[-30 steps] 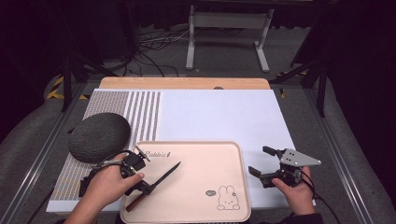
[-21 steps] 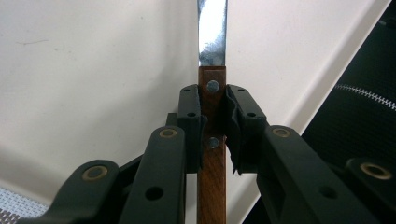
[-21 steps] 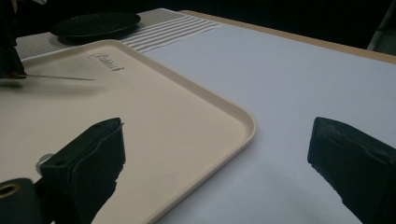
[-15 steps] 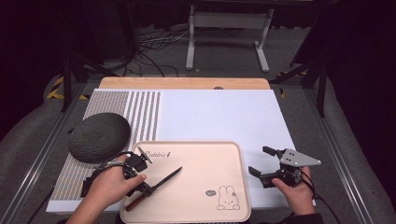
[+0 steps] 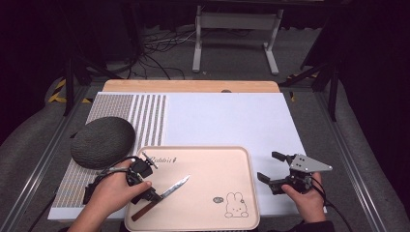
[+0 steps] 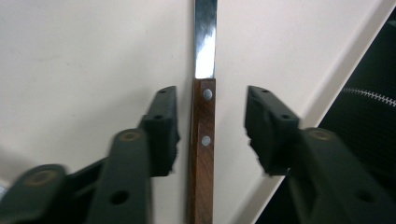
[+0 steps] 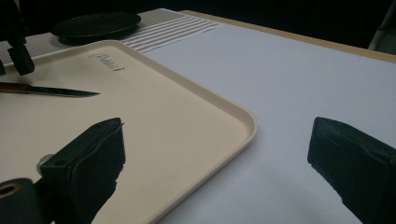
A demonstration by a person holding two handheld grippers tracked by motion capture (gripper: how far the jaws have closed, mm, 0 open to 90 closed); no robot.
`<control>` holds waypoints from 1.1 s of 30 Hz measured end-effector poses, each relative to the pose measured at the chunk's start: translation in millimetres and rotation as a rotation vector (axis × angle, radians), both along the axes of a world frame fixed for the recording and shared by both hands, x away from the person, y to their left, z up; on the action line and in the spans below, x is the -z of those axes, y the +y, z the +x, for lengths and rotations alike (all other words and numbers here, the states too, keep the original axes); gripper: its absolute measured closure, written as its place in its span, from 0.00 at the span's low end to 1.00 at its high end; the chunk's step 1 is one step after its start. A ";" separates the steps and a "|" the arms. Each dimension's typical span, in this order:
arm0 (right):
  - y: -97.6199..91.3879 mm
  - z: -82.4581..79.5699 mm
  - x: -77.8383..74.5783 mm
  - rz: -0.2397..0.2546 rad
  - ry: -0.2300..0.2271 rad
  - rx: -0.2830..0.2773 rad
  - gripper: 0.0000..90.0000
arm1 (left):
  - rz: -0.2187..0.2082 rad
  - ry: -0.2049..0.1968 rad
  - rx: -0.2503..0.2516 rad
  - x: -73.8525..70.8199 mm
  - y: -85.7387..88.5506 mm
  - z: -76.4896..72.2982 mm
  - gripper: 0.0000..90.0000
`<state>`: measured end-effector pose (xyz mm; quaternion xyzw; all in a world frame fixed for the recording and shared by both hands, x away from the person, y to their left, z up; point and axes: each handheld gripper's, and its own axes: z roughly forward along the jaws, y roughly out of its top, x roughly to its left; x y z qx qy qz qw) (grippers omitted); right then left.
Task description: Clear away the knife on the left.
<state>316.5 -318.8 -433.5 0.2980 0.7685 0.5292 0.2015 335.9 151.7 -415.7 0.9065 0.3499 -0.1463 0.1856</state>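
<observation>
While knife (image 6: 202,140) lies flat, L claw (image 6: 211,126) straddles handle.

The tray (image 5: 241,159) is carrying a dark script word near its far left corner, seemingly "Rabbit". A small rabbit drawing is sitting near its front right corner.

Knife (image 5: 162,195) lies in tray (image 5: 227,157), right of stone (image 5: 102,141)

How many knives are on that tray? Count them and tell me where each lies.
1. The knife lies flat on the beige tray near its front left corner, wooden handle between the open jaws of the left gripper, blade pointing toward the tray's middle.
</observation>
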 end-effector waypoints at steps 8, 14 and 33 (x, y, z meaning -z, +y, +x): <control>0.2 0.0 0.0 0.001 -0.001 -0.001 0.05 | -0.083 -0.151 0.098 -5.1 -5.7 -3.7 0.27; 0.0 0.1 0.0 0.001 0.000 -0.001 0.05 | -0.078 -0.286 0.255 -6.4 -12.9 -7.5 0.30; -1.8 -1.0 -2.2 0.004 -0.012 -0.004 0.05 | -0.056 -0.343 0.556 9.2 -34.3 -9.0 1.00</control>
